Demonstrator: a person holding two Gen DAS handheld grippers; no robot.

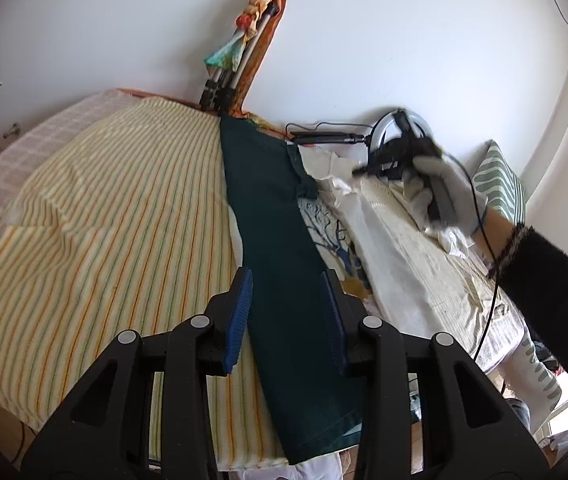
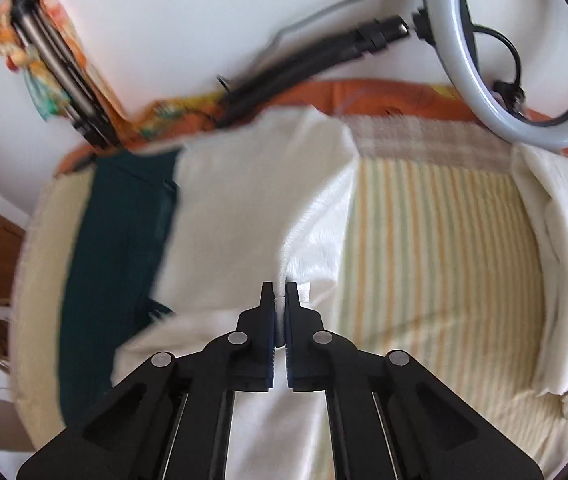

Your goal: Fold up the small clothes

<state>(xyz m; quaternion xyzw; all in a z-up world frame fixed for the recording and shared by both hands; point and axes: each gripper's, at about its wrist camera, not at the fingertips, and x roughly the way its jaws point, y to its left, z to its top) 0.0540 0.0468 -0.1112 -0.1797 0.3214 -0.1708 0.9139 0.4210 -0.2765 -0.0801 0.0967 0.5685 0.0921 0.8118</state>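
Note:
A dark green garment [image 1: 279,232] lies in a long strip on the striped yellow bed cover [image 1: 103,220]. My left gripper [image 1: 288,304] is open above it, jaws wide apart and empty. A white garment [image 2: 235,216] lies beside the green garment [image 2: 115,240]. My right gripper [image 2: 279,300] is shut on a raised fold of the white garment and holds it above the cover [image 2: 436,240]. In the left wrist view the right gripper [image 1: 368,168] is far right, held by a gloved hand [image 1: 440,188], over pale cloth [image 1: 384,232].
A ring light [image 2: 524,52] on a black stand leans at the bed's head. A folded tripod wrapped in patterned cloth [image 1: 243,40] leans on the white wall. A green-and-white patterned cushion [image 1: 500,180] sits at the far right. More white cloth [image 2: 564,260] lies at the right.

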